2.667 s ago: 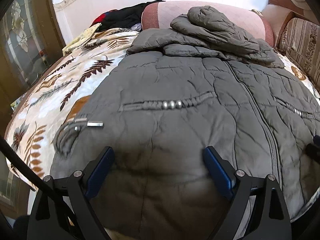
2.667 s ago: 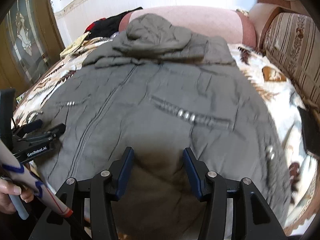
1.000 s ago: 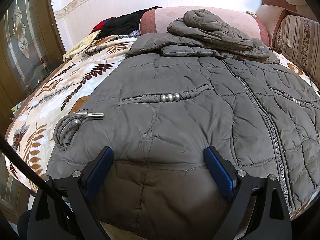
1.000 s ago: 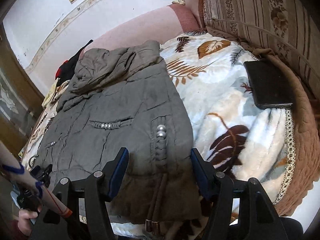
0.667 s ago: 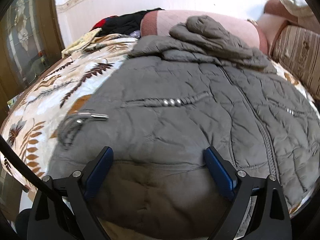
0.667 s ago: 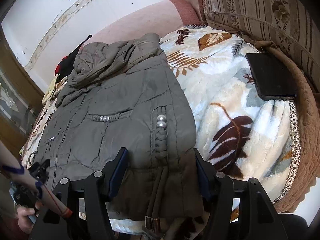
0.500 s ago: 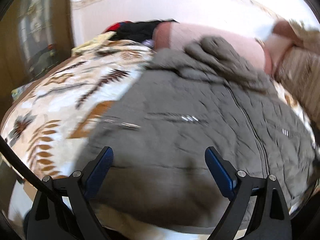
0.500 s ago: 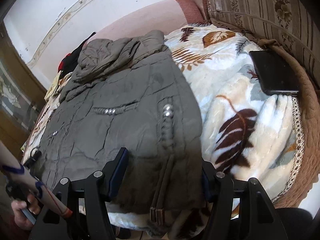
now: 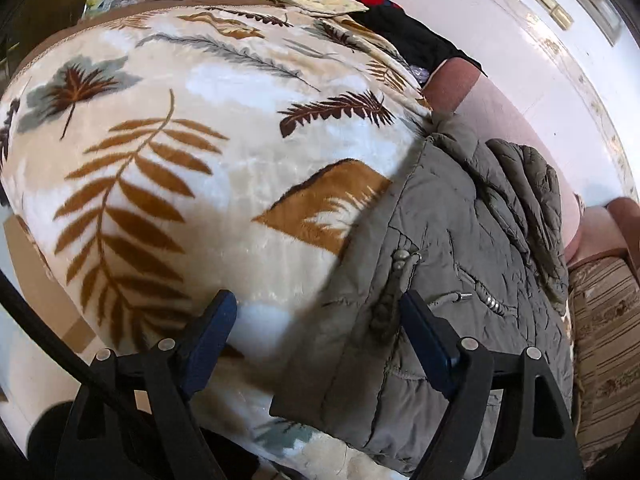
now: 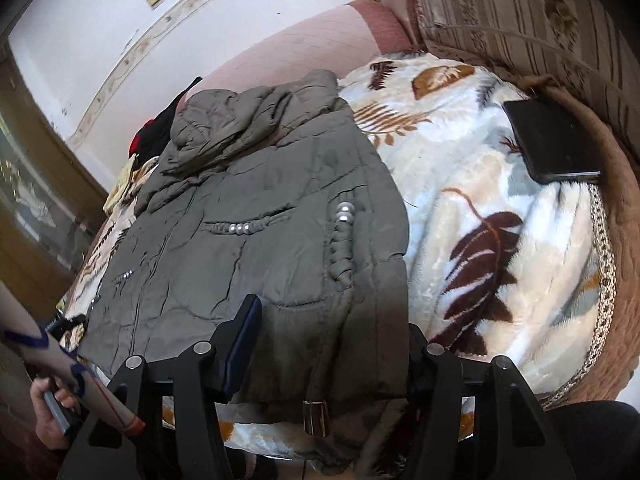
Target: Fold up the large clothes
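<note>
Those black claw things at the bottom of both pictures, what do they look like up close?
Each gripper is a black frame with two angled fingers, fixed with round silver bolts and lined with dark blue pads. A black cable runs past the left one. In the right view, the person's hand holds the other gripper's dark handle beside a pale tube with blue and red lines.

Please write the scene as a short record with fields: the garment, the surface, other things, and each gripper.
garment: grey quilted jacket, lying flat, front up, hood bunched at the far end
surface: leaf-print blanket on a bed
other things: flat black object on the blanket, apart from the jacket; dark clothes at the far edge
left gripper: jaws closing, over the jacket's side edge, pads not pressing on it
right gripper: jaws closing, the jacket's hem corner between them, not pinched yet
</note>
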Motion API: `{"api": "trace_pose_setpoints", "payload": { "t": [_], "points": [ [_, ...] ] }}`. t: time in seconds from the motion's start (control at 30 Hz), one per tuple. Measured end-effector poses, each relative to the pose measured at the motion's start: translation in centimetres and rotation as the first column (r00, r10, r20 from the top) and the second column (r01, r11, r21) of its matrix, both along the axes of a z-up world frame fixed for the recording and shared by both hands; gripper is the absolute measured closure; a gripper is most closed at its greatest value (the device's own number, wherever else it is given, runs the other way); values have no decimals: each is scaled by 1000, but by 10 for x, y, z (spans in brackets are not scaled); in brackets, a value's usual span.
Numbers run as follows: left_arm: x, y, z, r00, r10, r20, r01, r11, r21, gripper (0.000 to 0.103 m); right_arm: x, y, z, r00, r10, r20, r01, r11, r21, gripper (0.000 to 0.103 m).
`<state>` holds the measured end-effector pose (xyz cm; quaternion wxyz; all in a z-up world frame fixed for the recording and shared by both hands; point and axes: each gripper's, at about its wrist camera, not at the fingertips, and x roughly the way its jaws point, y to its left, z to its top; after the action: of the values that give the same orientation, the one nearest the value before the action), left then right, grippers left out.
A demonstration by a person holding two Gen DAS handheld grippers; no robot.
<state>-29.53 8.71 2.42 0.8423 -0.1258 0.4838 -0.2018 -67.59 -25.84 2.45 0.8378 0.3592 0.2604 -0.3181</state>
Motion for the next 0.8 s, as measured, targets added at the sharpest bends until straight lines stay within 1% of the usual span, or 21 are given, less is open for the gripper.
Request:
{"api": "trace_pose_setpoints", "payload": {
  "t": [0.1, 0.17, 0.23, 0.3, 0.37, 0.43, 0.47, 0.5, 0.53, 0.57, 0.63, 0.7, 0.73, 0.8],
  "points": [
    [-12, -5, -2, 999, -36, -3, 35, 999, -15, 20, -3, -4, -3, 1000, -25, 4, 25, 999, 20, 39],
    [-22, -11, -5, 998, -68, -1, 68, 998, -12, 21, -7, -8, -6, 999, -41, 24, 40, 998, 53, 39],
    [-35, -21, -6, 992, -125, 7, 125, 992, -12, 21, -8, -10, -10, 998, -47, 46, 42, 995, 95, 39],
    [-49, -33, -6, 984, -178, 24, 178, 984, -4, 21, -5, -9, -15, 997, -27, 70, 16, 990, 142, 39],
    [-59, -44, -5, 971, -235, 35, 236, 972, -4, 21, 3, 0, -17, 998, 4, 64, -13, 990, 142, 39],
    [-70, -55, -2, 955, -292, 55, 293, 956, -15, 21, 10, 13, -13, 997, 34, 68, -42, 993, 109, 45],
    [-73, -58, 0, 951, -299, 74, 300, 954, -4, 21, 16, 24, -6, 995, 63, 73, -68, 996, 60, 51],
    [-79, -63, 4, 944, -309, 116, 307, 951, 37, 23, 20, 33, 0, 994, 91, 64, -91, 996, 6, 56],
    [-81, -64, 6, 940, -312, 139, 306, 950, 59, 25, 26, 43, 10, 993, 112, 40, -109, 991, -74, 60],
    [-82, -66, 8, 937, -311, 160, 301, 950, 83, 26, 29, 47, 13, 993, 111, 26, -108, 988, -107, 62],
    [-83, -71, 6, 933, -311, 179, 288, 947, 145, 28, 33, 43, 9, 996, 88, 15, -86, 992, -93, 62],
    [-81, -78, -1, 933, -319, 168, 285, 937, 201, 28, 36, 32, -7, 998, 69, -12, -69, 997, -18, 60],
    [-82, -81, -3, 931, -324, 170, 284, 932, 224, 28, 36, 28, -12, 998, 67, -10, -67, 998, 14, 59],
    [-87, -83, -3, 923, -329, 199, 275, 927, 255, 28, 36, 20, -21, 998, 62, 3, -63, 995, 78, 46]
  ]
}}
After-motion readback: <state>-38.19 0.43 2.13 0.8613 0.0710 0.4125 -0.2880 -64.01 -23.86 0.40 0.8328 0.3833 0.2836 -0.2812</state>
